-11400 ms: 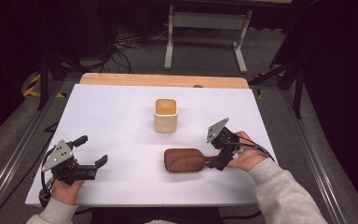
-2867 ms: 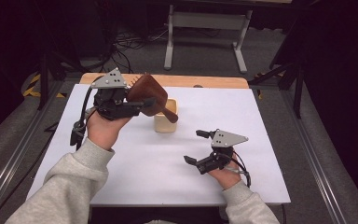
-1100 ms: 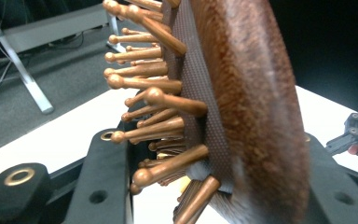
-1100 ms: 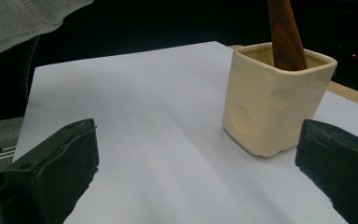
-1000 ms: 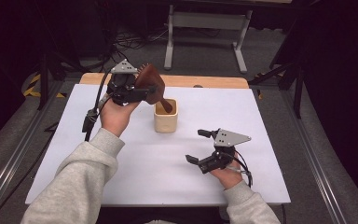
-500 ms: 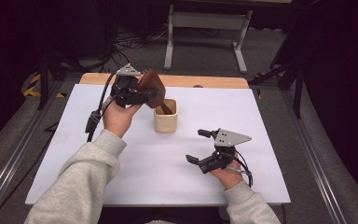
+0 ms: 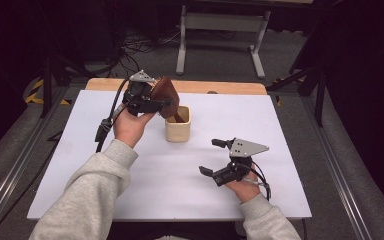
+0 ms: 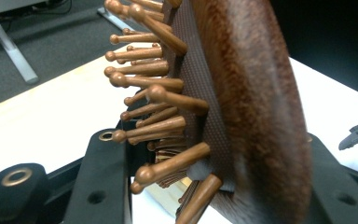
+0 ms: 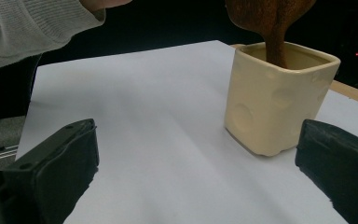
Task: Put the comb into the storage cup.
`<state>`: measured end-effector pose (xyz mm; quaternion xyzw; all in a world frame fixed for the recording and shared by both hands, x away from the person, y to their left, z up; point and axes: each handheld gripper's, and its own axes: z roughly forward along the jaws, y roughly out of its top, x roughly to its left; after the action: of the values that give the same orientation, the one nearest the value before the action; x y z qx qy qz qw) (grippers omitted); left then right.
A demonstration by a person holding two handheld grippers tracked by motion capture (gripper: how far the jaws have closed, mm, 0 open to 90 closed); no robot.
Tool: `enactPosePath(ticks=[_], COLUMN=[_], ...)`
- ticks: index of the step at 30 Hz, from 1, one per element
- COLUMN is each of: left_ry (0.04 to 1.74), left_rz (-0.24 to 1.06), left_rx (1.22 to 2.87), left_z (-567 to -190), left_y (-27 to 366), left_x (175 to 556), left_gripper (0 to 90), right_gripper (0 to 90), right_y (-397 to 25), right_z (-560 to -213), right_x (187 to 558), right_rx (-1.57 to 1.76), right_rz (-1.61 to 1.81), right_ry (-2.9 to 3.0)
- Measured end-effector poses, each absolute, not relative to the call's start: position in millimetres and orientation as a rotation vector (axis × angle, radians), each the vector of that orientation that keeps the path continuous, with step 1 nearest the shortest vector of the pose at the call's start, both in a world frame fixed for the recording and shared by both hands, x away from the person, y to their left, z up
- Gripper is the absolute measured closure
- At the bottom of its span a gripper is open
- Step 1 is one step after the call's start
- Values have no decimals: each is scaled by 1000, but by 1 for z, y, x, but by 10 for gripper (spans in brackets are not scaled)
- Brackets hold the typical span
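A brown wooden hairbrush (image 7: 165, 96) with round-tipped bristles (image 8: 158, 93) stands nearly upright, and my left gripper (image 7: 153, 103) is shut on its head. Its handle (image 9: 275, 32) points down and dips into a cream square cup (image 7: 178, 126) at the middle of the table. In the right gripper view the cup (image 9: 270, 107) sits ahead and to the right. My right gripper (image 7: 209, 156) rests on the table in front of the cup, to the right of it, open with nothing between its jaws.
A white sheet (image 7: 280, 130) covers the table, with a strip of wooden edge (image 7: 220, 86) showing at the back. A white metal stand (image 7: 220, 30) is on the floor beyond. The grey sleeve (image 9: 32, 23) of the left arm reaches across the table's left side.
The brush, which once lay by the right gripper, is held up by the left gripper. In the last second its handle has sunk a little into the cup. The right gripper has stayed still.
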<state>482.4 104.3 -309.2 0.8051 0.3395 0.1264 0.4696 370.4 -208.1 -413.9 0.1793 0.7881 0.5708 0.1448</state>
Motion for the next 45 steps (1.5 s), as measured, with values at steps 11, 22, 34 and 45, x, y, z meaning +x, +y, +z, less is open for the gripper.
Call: enactPosePath(ticks=[11, 22, 34, 45], left_ry=[849, 858, 876, 876], left_rz=[301, 277, 275, 395], left_rx=[1999, 2031, 2043, 1994], left_z=[-314, -318, -320, -313], left_y=[101, 98, 99, 112], left_x=[486, 489, 491, 488], left_gripper=[542, 535, 472, 88], right_gripper=[0, 0, 0, 0], right_y=[-208, -208, -207, -208], right_z=[-414, -414, -414, -414], right_x=[370, 370, 370, 370], right_rx=[514, 512, 510, 510], right_rz=[1650, 1651, 1649, 1657], right_ry=[2274, 2276, 2282, 2275])
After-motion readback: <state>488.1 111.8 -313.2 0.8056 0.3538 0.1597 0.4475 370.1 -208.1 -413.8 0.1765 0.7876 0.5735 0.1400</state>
